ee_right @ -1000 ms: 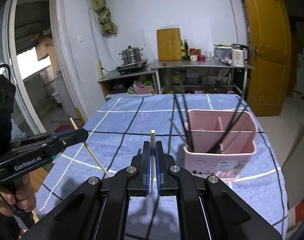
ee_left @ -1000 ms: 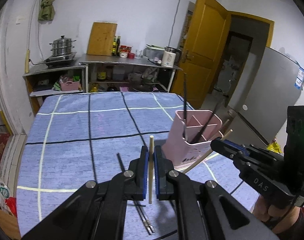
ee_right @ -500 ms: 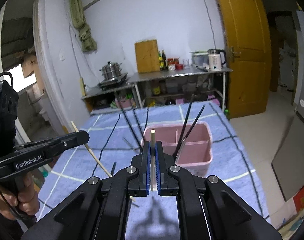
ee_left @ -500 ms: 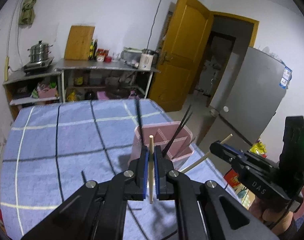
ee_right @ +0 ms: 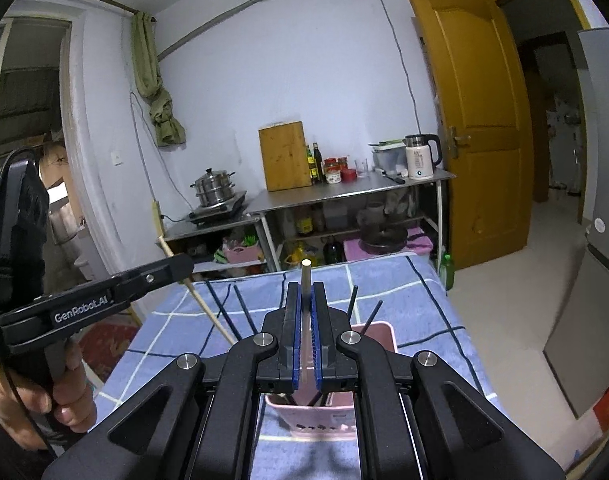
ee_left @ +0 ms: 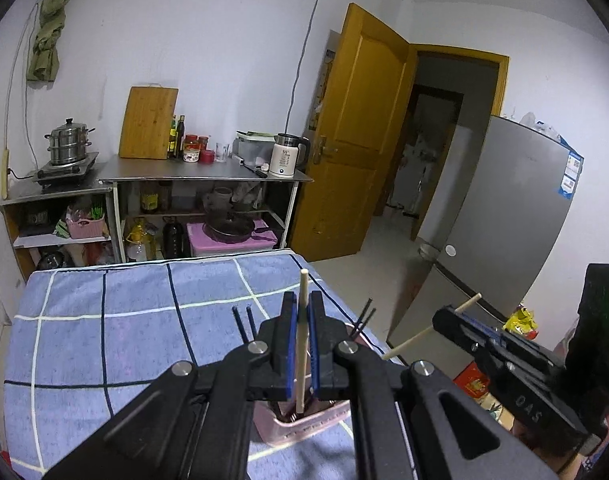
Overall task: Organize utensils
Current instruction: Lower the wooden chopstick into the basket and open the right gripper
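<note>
My left gripper (ee_left: 302, 322) is shut on a pale wooden chopstick (ee_left: 301, 344) held upright, its lower end over the pink utensil holder (ee_left: 304, 428). My right gripper (ee_right: 304, 312) is shut on another wooden chopstick (ee_right: 305, 276), also upright above the same pink holder (ee_right: 324, 420). Black chopsticks (ee_right: 360, 308) stand in the holder. The right gripper with its chopstick shows in the left wrist view (ee_left: 448, 320); the left gripper shows in the right wrist view (ee_right: 176, 266).
The holder stands on a blue checked tablecloth (ee_left: 124, 320) near its right edge. Behind are a steel shelf with a kettle (ee_left: 286, 156) and cutting board, a yellow door (ee_left: 356, 140) and a grey fridge (ee_left: 504, 216).
Both grippers have risen and moved in over the pink holder, each still holding its wooden chopstick. The holder now sits directly below the fingers in both views.
</note>
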The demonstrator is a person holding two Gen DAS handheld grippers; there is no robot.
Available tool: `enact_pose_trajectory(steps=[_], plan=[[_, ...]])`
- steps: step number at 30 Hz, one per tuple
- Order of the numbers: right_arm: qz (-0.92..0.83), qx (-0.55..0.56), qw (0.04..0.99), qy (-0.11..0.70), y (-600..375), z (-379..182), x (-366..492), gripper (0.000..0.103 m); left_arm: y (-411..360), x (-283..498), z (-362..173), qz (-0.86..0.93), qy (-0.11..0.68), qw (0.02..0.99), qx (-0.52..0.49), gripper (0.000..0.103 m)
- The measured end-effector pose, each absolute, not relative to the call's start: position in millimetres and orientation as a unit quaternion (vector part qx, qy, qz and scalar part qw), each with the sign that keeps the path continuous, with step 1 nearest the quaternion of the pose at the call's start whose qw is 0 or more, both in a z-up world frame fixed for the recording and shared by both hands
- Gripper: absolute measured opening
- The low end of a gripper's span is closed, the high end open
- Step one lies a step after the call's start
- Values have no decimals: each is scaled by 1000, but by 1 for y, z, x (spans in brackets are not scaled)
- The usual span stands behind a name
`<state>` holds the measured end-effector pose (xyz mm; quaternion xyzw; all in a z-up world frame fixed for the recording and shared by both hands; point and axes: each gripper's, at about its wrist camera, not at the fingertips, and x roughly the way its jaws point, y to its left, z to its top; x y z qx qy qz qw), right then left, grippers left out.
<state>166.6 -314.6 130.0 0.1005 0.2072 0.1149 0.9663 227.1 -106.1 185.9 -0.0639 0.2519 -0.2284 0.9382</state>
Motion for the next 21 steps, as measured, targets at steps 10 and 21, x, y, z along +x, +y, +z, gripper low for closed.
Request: enact_pose_trajectory(steps=[10,21], plan=[[113,104,958,242,-314,89,187,4,-120,242,143,-219,277,934,-52,6],[118,85,950,277,-302,58,204,4,-125,245,117,-228,299,926,-45,6]])
